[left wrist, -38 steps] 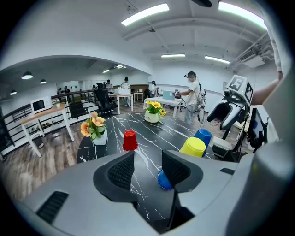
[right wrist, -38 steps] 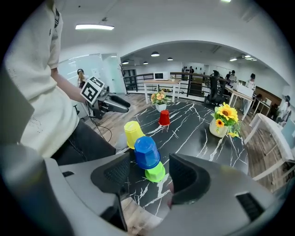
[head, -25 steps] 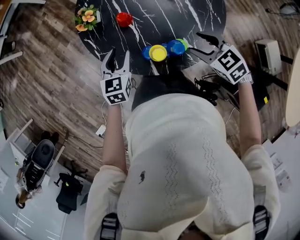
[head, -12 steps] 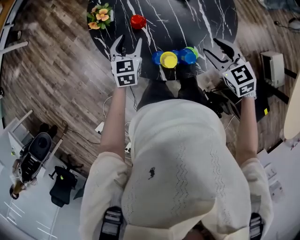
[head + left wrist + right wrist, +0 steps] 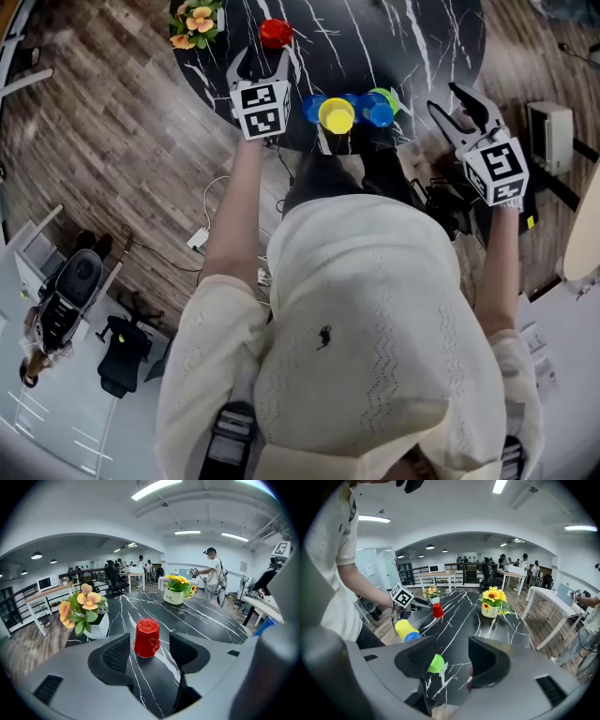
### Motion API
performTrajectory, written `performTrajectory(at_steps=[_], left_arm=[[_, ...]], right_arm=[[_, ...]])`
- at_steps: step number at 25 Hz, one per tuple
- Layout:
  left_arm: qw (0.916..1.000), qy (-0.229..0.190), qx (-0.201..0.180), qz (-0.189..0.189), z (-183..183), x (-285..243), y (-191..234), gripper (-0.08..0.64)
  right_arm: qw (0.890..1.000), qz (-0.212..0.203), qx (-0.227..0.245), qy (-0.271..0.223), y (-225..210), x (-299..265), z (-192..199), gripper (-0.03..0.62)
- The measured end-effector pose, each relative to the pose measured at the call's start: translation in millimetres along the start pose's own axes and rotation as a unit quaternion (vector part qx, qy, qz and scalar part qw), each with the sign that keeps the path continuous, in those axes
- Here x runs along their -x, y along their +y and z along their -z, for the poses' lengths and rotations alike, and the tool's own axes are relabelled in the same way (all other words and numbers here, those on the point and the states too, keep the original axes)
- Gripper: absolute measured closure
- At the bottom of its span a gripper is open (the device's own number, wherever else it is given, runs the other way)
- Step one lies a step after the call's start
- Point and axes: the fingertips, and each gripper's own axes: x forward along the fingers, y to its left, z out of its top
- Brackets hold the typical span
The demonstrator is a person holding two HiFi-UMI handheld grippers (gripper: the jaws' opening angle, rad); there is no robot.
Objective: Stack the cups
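An upside-down red cup point(image 5: 275, 33) point(image 5: 146, 638) stands on the black marble table point(image 5: 412, 37). My left gripper point(image 5: 260, 64) point(image 5: 150, 653) reaches it with the jaws opening; the cup sits at the gap between the fingertips, untouched. A yellow cup point(image 5: 337, 114) point(image 5: 405, 629), blue cups point(image 5: 379, 112) point(image 5: 412, 636) and a green cup point(image 5: 386, 96) point(image 5: 436, 663) cluster at the near table edge. My right gripper point(image 5: 457, 105) point(image 5: 452, 660) hangs open and empty, to the right of the cluster and apart from it.
A white pot of orange flowers point(image 5: 194, 21) point(image 5: 89, 613) stands just left of the red cup. A sunflower pot point(image 5: 177, 590) point(image 5: 492, 604) sits farther back on the table. Wooden floor, cables and a box point(image 5: 548, 136) lie beyond the table's right edge.
My left gripper has moved forward over the table edge up to the red cup, and its jaws have widened. The right gripper has drawn back to the right, away from the green cup.
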Motion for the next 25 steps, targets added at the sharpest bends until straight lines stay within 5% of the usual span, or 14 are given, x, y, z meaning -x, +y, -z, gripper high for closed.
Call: performTrajectory(at_steps=[19,25], left_arm=[[0.9997,0.012,-0.022,-0.004,5.7,-47.8,9.0,0.289],[0.9995,0.01,-0.025,-0.015,6.6,-46.2,12.8,0.344]], right_arm=[[0.998,0.038,-0.024,0.04,3.3,9.8,31.5,0.368],[0.998,0.043,-0.021,0.043,4.4,12.4,33.1,0.371]])
